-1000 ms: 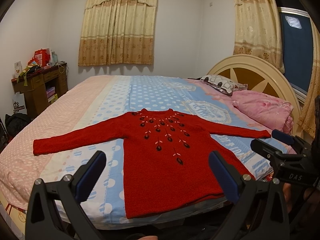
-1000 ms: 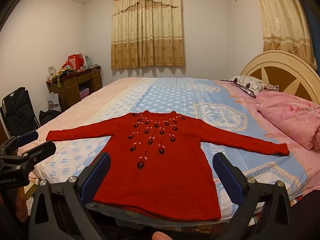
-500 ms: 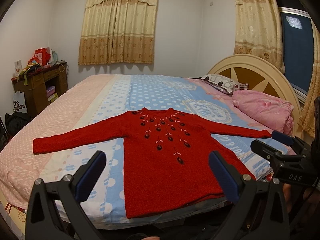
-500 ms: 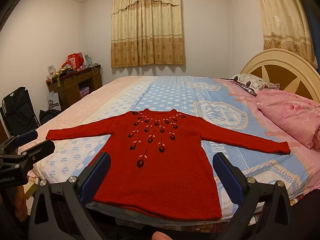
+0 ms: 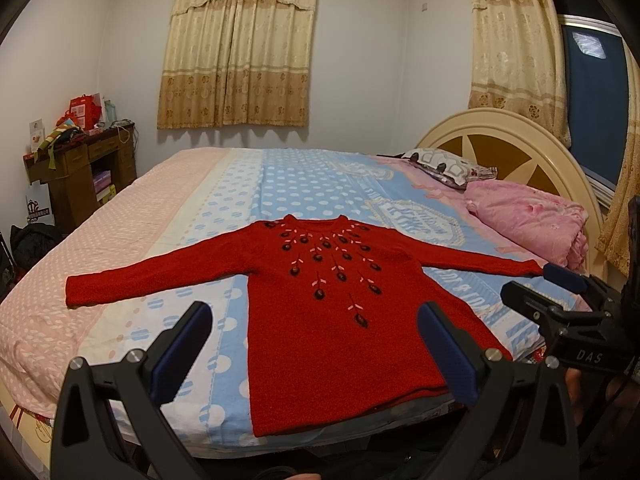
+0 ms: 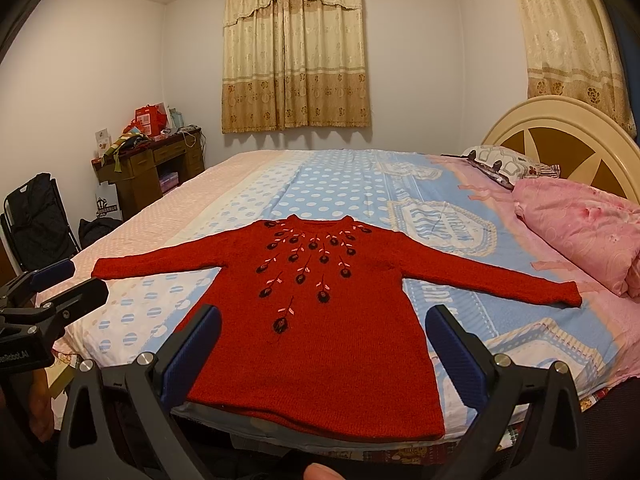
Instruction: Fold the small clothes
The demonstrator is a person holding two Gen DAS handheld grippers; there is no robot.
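Left hand-held gripper (image 5: 316, 350) and right hand-held gripper (image 6: 322, 346) both spread wide, empty, hovering off the near bed edge. Wide bed with blue-and-pink polka-dot sheet (image 5: 304, 184). Red knit sweater with dark flower embroidery (image 5: 332, 312) flat, sleeves out, hem possibly overhanging the edge. Pink folded quilt (image 5: 528, 220) near headboard.

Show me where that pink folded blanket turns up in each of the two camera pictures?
Left wrist view: pink blanket at right of centre, before the headboard.
Right wrist view: pink blanket at the far right edge.
Shared landmark: the red sweater, spread flat mid-bed in both.
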